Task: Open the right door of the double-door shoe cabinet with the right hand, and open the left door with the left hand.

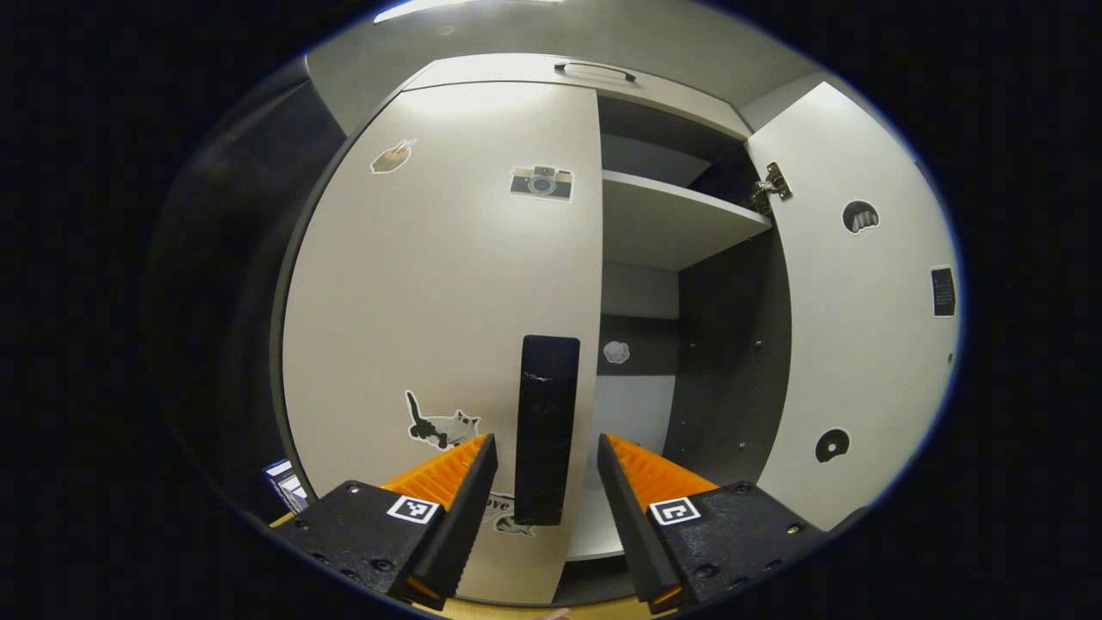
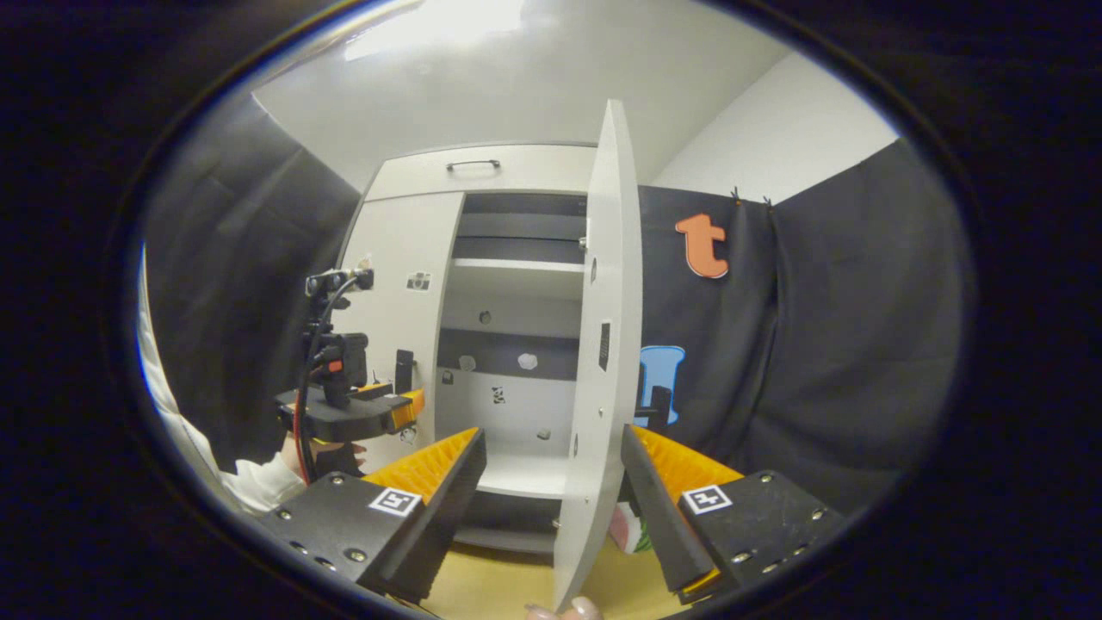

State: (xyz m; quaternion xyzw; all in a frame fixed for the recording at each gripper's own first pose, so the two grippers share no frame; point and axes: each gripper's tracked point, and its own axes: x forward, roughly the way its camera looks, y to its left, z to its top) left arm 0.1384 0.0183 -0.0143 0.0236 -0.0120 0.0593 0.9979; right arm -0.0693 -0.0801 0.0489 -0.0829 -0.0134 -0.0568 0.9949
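Black cloth wall [image 2: 844, 344]: hanging right of the scene, draped in folds.
White wall [image 2: 775, 138]: showing above the cloth, upper right.
Ceiling light [image 2: 430, 30]: glowing bright overhead.
Wooden floor [image 2: 482, 585]: pale, running along the bottom.
Small colourful box [image 2: 627, 527]: sitting low on the floor.

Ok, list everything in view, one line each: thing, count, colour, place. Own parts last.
shoe cabinet: one, white, ahead against the wall.
left door: one, white, shut, stickers on it.
black handle: one, upright on the left door, between the open fingers, untouched.
right door: one, white, swung open.
shelf: one, white, inside at the top.
top handle: one, dark, on the upper panel.
left hand-held gripper: one, black and orange, open.
right hand-held gripper: one, black and orange, open, either side of the right door's edge.
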